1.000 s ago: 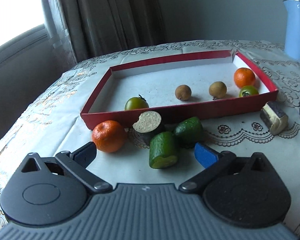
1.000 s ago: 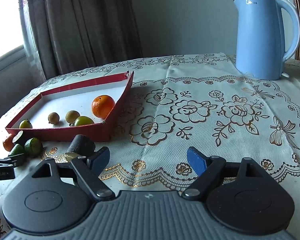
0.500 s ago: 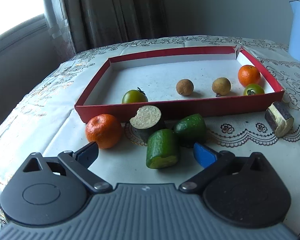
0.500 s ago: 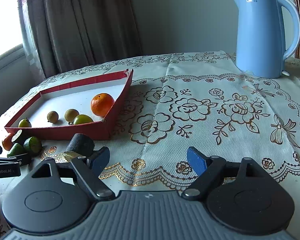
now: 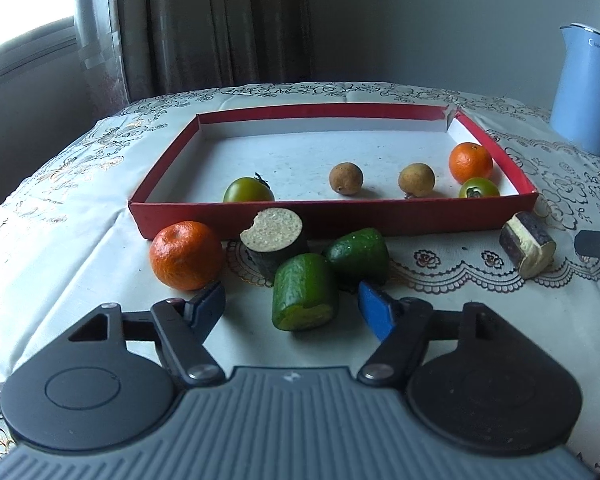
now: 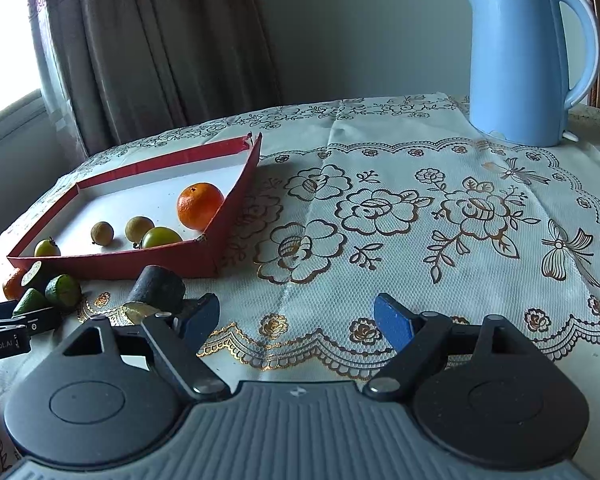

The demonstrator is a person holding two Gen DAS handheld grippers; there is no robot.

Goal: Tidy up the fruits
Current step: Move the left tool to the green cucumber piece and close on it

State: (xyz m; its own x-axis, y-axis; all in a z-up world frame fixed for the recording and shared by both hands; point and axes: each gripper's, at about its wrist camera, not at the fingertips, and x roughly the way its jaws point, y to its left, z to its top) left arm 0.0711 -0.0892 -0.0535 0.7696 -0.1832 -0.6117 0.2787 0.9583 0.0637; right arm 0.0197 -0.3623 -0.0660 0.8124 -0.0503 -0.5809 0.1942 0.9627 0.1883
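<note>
1. Your left wrist camera sits low over the tablecloth (image 5: 60, 208), looking square across the near wall of the red tray (image 5: 331, 216) — close to it.
2. Your right wrist camera looks from farther right, toward the blue kettle (image 6: 519, 64), the tray (image 6: 236, 200) off to its left.
3. Both views share the tray, kettle (image 5: 583, 92) and curtain (image 6: 160, 40).

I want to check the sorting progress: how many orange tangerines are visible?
2. One tangerine lies inside the red tray, in its near right corner. The other tangerine sits on the tablecloth, outside the tray's front left corner. None appears hidden.
</note>
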